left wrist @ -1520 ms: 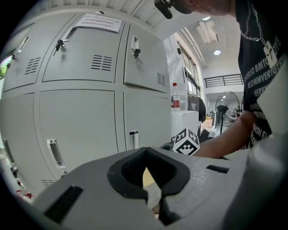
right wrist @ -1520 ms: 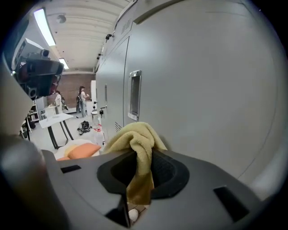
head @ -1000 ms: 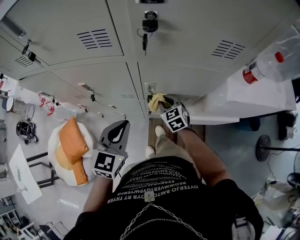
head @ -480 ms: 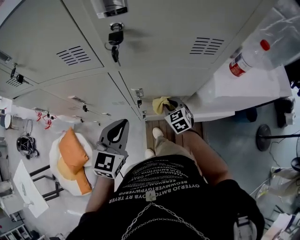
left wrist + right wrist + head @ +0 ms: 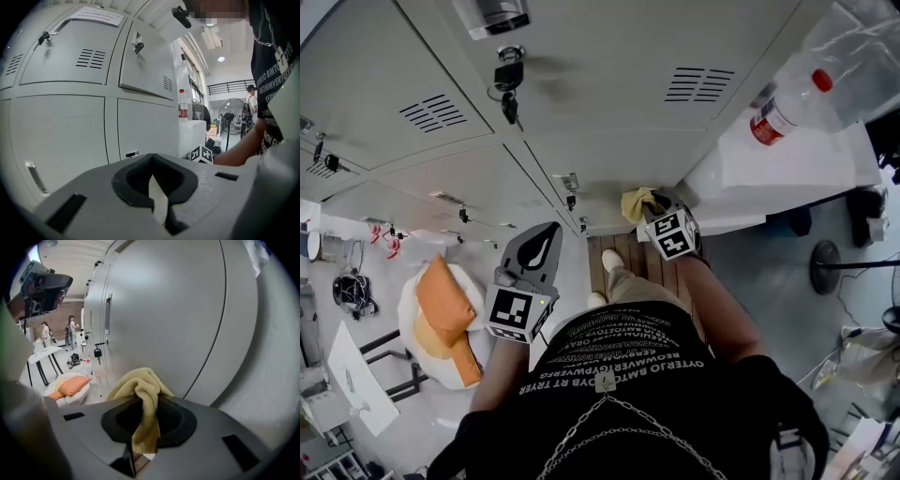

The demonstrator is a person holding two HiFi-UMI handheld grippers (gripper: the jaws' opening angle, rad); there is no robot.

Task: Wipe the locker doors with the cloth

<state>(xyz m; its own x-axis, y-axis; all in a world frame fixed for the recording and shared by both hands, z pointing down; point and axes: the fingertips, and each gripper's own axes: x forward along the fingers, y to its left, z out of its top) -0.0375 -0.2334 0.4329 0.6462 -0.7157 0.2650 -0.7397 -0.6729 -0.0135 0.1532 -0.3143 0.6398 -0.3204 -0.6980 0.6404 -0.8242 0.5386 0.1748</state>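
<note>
Close to the grey locker doors (image 5: 609,150), low down, the right gripper (image 5: 144,427) pinches a bunched yellow cloth (image 5: 140,387) between its jaws. Farther back from the doors, the left gripper (image 5: 157,199) hangs with jaws pressed together, holding nothing.

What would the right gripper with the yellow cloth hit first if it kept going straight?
Most likely the grey locker door ahead, and the yellow cloth held in the right gripper would touch it first. The gap between them is unclear.
</note>
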